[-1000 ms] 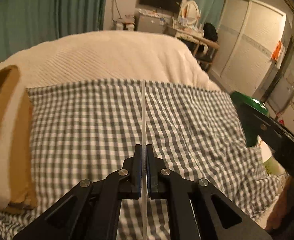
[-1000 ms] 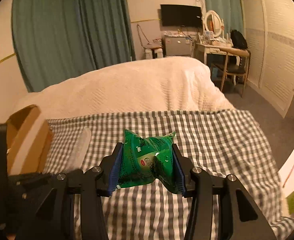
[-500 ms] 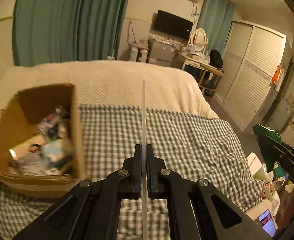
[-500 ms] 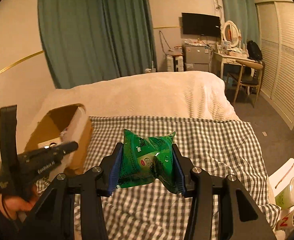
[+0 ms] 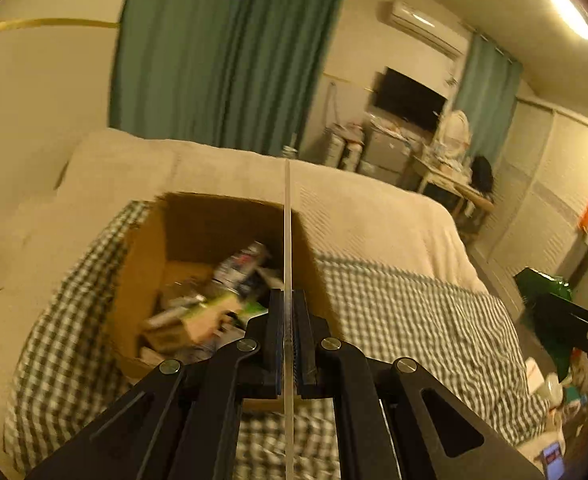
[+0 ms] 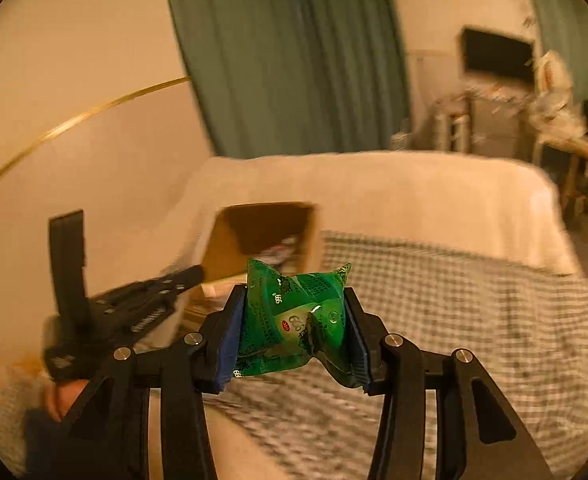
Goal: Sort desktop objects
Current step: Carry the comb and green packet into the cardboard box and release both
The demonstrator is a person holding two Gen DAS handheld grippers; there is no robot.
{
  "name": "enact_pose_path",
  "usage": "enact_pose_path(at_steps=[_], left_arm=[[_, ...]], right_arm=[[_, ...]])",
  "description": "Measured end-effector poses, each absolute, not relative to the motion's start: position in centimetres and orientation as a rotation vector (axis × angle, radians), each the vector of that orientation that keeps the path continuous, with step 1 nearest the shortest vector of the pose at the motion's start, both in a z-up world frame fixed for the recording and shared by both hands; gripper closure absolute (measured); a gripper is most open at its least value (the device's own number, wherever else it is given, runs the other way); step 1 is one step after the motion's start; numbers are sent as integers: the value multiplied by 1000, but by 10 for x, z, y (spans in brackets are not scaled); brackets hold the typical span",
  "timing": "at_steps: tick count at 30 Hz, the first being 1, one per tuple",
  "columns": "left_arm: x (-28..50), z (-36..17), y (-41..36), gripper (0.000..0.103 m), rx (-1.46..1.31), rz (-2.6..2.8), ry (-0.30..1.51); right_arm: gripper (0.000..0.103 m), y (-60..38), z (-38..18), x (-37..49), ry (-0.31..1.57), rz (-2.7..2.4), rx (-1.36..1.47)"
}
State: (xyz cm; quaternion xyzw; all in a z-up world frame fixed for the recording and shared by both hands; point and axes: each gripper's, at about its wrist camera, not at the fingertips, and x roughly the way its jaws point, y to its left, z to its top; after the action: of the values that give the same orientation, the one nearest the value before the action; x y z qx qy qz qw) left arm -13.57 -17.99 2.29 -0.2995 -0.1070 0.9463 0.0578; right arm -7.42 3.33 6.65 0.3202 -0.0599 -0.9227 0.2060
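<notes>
My left gripper (image 5: 288, 312) is shut on a thin clear ruler (image 5: 287, 220), seen edge-on, and holds it above the near right part of an open cardboard box (image 5: 145, 264) that holds several mixed items. My right gripper (image 6: 296, 322) is shut on a green snack packet (image 6: 294, 316) and holds it in the air above the checked cloth (image 6: 474, 300). The box also shows in the right wrist view (image 6: 229, 240), ahead and left of the packet. The left gripper shows there too (image 6: 145, 300). The right gripper with the green packet (image 5: 546, 292) shows at the right edge of the left wrist view.
The box stands on a grey-white checked cloth (image 5: 414, 312) spread over a cream bed cover (image 5: 374, 208). A wall lies to the left, green curtains (image 5: 221, 52) behind. A desk and wardrobe stand far right. Cups and a phone (image 5: 552, 456) lie by the bed's right side.
Both grippers have swung left toward the box. The box now sits under the left gripper's ruler and nearer the middle of the right wrist view. Both grips are unchanged.
</notes>
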Motion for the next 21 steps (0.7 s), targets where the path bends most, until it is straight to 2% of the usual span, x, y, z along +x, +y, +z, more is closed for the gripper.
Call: enact_pose_path(at_steps=[4,10,12,14,15,16,21], left_arm=[[-163,11,-206,99,-928,2888,-349],[-206,-17,-226,99,-1002,2889,-330],[-212,-24,-227,95,-1009,2882,-302],[-215,-32,-226,70,-1039,2880,-259],[-216,-35,-224,36,-1062,2884,-242],[-213,-37,-224,15,-1063,2909,-241],[-192,-23,-224,11,-1052,2964,-328]], right_arm=[[58,-3,57,-119,-214,-2478,934],[58,-58,25,-195,-149,-2477,1026],[56,-68,14,-215,-146,-2480,1034],[47,-69,7,-226,-168,-2473,1027],[30,-68,4,-231,-176,-2491,1028],[21,-65,2,-231,-179,-2522,1027],[21,-34,7,-214,-246,-2591,1014]])
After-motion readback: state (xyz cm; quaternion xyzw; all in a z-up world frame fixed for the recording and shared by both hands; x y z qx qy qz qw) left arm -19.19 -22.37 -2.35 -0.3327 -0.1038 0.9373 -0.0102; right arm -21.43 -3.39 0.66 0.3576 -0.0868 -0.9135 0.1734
